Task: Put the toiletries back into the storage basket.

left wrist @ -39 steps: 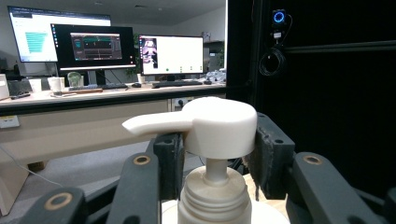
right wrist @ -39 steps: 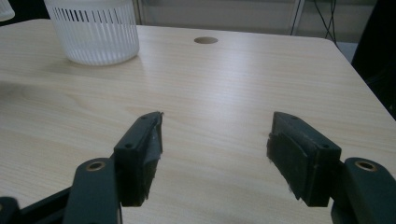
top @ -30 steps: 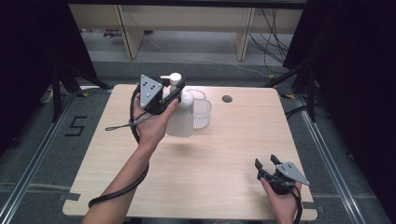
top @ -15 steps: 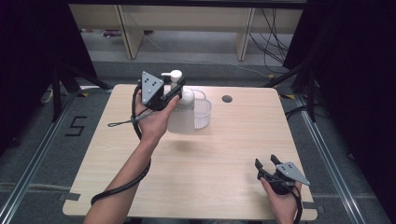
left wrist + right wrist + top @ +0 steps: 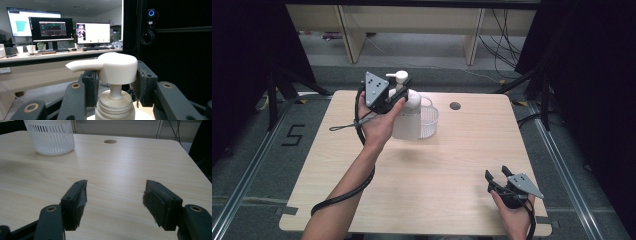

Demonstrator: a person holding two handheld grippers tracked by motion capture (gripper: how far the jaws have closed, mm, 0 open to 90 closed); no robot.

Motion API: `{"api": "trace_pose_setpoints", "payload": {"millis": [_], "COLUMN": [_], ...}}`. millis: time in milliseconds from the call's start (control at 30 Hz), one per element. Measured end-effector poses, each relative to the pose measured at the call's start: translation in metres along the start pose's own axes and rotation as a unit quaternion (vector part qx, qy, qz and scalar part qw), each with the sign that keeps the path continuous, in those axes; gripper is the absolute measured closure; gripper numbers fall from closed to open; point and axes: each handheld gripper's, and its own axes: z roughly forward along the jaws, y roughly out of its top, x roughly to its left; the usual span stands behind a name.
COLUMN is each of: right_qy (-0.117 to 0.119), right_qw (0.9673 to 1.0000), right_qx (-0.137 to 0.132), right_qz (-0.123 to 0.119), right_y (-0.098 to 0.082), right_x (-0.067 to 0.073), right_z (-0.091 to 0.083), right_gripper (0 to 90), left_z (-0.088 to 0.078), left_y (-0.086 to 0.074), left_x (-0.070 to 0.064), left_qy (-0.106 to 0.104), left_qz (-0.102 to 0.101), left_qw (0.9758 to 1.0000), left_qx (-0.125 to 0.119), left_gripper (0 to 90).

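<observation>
1. Your left gripper (image 5: 398,93) is clamped on the pump bottle (image 5: 406,119), jaws pinching the neck just under the pump head (image 5: 110,67). In the left gripper view both pads press against the stem, nozzle pointing left of frame.

2. Change over the last second: the bottle has come up. A second ago it sat lower, in front of the basket; now it is raised and the left hand (image 5: 379,125) has moved up and slightly back with it. It looks clear of the table (image 5: 452,165), though I cannot tell for sure from the high view whether the base is fully off.

3. The bottle now hangs just beside the white basket (image 5: 428,120), overlapping its near-left rim in the high view. Touching or apart: cannot tell.

4. Your right gripper (image 5: 501,181) has not moved: jaws spread wide, holding nothing, parked low at the near right corner of the table. In the right gripper view bare wood lies between the jaws, with the basket (image 5: 51,137) well ahead and the table's cable hole (image 5: 110,141) beyond.

5. Meaning, as a judgement: the grasp is done and the lift is under way; the bottle is likely headed into the basket.

6. Watch the grip. Holding by the neck lets the heavy body swing, so keep it upright and carry slowly.
</observation>
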Motion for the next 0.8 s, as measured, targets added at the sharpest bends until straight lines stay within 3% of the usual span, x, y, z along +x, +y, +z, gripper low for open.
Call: {"api": "trace_pose_setpoints", "payload": {"millis": [100, 167, 267, 367, 800], "right_qy": [0.005, -0.001, -0.002, 0.006, 0.001], "right_qw": [0.9999, 1.0, 1.0, 1.0, 1.0], "right_qx": [0.005, -0.004, -0.006, 0.001, 0.003], "right_qz": [0.012, -0.002, -0.006, 0.001, -0.002], "right_y": [0.0, 0.0, -0.001, 0.0, 0.0], "right_x": [0.001, -0.001, -0.001, -0.001, -0.001], "right_z": [0.0, 0.001, 0.001, 0.0, 0.0], "right_gripper": [35.5, 35.6, 35.5, 35.5, 35.4], "left_z": [0.002, 0.003, 0.006, 0.007, 0.015], "left_y": [0.001, 0.001, 0.002, 0.003, 0.003], "left_x": [0.0, 0.001, 0.001, 0.001, 0.001], "left_qy": [0.0, 0.0, 0.0, 0.0, 0.001], "left_qz": [0.001, 0.001, 0.0, 0.001, -0.002], "left_qw": [1.0, 1.0, 1.0, 1.0, 1.0], "left_qx": [-0.002, -0.002, -0.003, -0.002, -0.006], "left_gripper": [59.1, 59.1, 59.1, 59.1, 59.1]}}
